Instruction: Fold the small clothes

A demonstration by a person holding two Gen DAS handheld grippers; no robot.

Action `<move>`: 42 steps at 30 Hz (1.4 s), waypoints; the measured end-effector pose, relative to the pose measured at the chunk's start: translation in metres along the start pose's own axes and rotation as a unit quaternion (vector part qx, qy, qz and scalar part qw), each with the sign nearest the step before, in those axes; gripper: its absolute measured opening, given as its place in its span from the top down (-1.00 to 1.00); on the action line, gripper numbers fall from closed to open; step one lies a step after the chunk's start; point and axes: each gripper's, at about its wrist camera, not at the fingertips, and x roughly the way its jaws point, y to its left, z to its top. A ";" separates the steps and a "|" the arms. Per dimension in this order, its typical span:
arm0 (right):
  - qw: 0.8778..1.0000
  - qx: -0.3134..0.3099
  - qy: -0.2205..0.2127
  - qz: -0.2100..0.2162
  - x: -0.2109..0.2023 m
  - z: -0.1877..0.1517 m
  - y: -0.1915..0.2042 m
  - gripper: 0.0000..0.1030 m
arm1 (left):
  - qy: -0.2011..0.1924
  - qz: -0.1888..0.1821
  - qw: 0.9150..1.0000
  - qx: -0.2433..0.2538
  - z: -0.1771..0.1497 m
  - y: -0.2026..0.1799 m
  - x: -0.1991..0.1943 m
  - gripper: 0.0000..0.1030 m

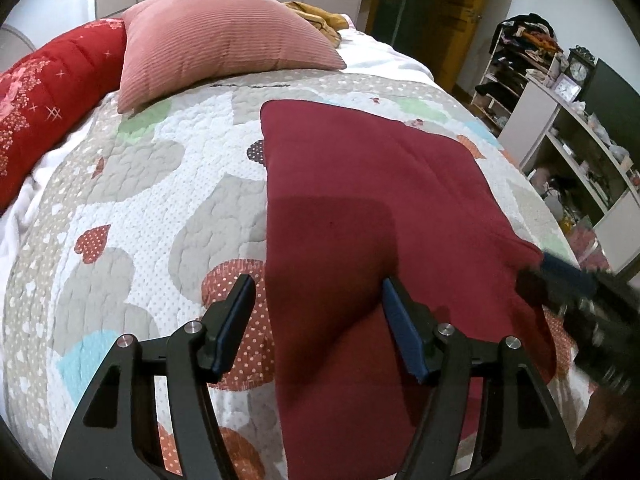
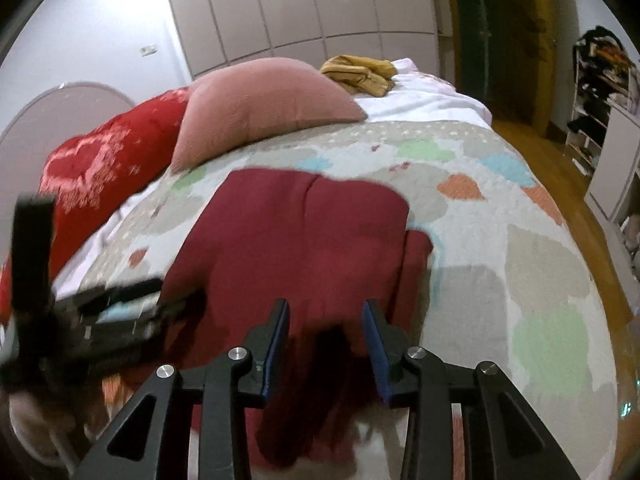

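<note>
While the maroon garment (image 1: 360, 208) is lying flat on the quilt (image 1: 132, 184), already folded into a rough rectangle, both grippers are hovering at its near end.

At the far left, a red bolster (image 1: 52, 92) and a pink cushion (image 1: 216, 44) are resting at the head of the bed, well apart from the work. Nearer, the left gripper (image 1: 318, 308) is standing with its jaws apart, straddling the garment's left edge: one finger is over bare quilt, the other over the cloth, and nothing is pinched between them. Further right, the right gripper (image 2: 326, 334) is holding its jaws apart by a narrower gap over the near right part of the garment. Cloth is showing between the pads, but motion blur is hiding whether they are pressing on it; it looks like they are not. On the right edge, a lower layer is sticking out beside the top layer in the right wrist view, so the stack is not quite square. A yellow cloth (image 2: 360, 72) is lying at the far end of the bed, and shelves (image 1: 560, 152) are standing beyond the bed's right side.

The step in hand is probably taking the near edge for another fold. To do it well, each gripper should be catching all layers at its own corner, lifting evenly, and carrying the edge straight toward the far edge. Pinching only the top layer risks dragging the stack open.
</note>
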 end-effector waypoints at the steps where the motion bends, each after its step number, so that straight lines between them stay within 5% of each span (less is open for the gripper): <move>1: 1.000 -0.005 0.002 -0.007 0.001 -0.005 0.001 0.29 | 0.000 0.002 1.000 0.000 -0.001 -0.001 0.000 -0.29; 5: 0.999 0.006 0.048 -0.009 0.029 -0.025 -0.009 0.28 | 0.006 0.003 1.000 -0.002 -0.002 -0.001 0.001 -0.29; 13: 0.999 0.033 0.034 0.010 0.011 -0.023 -0.015 0.20 | 0.017 -0.020 0.999 -0.024 -0.006 0.010 -0.009 -0.29; 16: 0.998 0.061 0.001 0.016 -0.004 -0.021 -0.023 -0.02 | 0.017 -0.045 0.998 -0.050 -0.007 0.021 -0.013 -0.29; 18: 0.996 0.085 -0.019 0.013 -0.009 -0.018 -0.033 -0.50 | 0.015 -0.063 0.995 -0.070 -0.007 0.029 -0.015 -0.29; 19: 0.995 0.098 -0.024 0.011 -0.008 -0.016 -0.038 -0.55 | 0.016 -0.074 0.994 -0.083 -0.006 0.034 -0.014 -0.30; 26: 0.986 0.156 -0.005 0.065 0.031 0.001 -0.061 -0.55 | 0.040 -0.118 0.985 -0.121 0.001 0.040 0.006 -0.39; 30: 0.979 0.183 0.014 0.089 0.062 0.003 -0.072 -0.69 | 0.046 -0.135 0.982 -0.125 0.001 0.039 0.021 -0.63; 35: 0.975 0.190 -0.004 0.115 0.076 0.004 -0.070 -0.73 | 0.049 -0.150 0.980 -0.123 0.004 0.035 0.032 -0.77; 37: 0.978 0.171 0.002 0.119 0.081 0.006 -0.062 -0.37 | 0.050 -0.147 0.982 -0.110 0.006 0.031 0.029 -0.61; 39: 0.981 0.155 0.000 0.113 0.078 0.009 -0.051 0.05 | 0.048 -0.151 0.983 -0.097 0.008 0.026 0.022 -0.19; 42: 0.987 0.128 -0.032 0.094 0.054 0.015 -0.034 0.31 | 0.043 -0.146 0.985 -0.081 0.006 0.025 0.006 0.02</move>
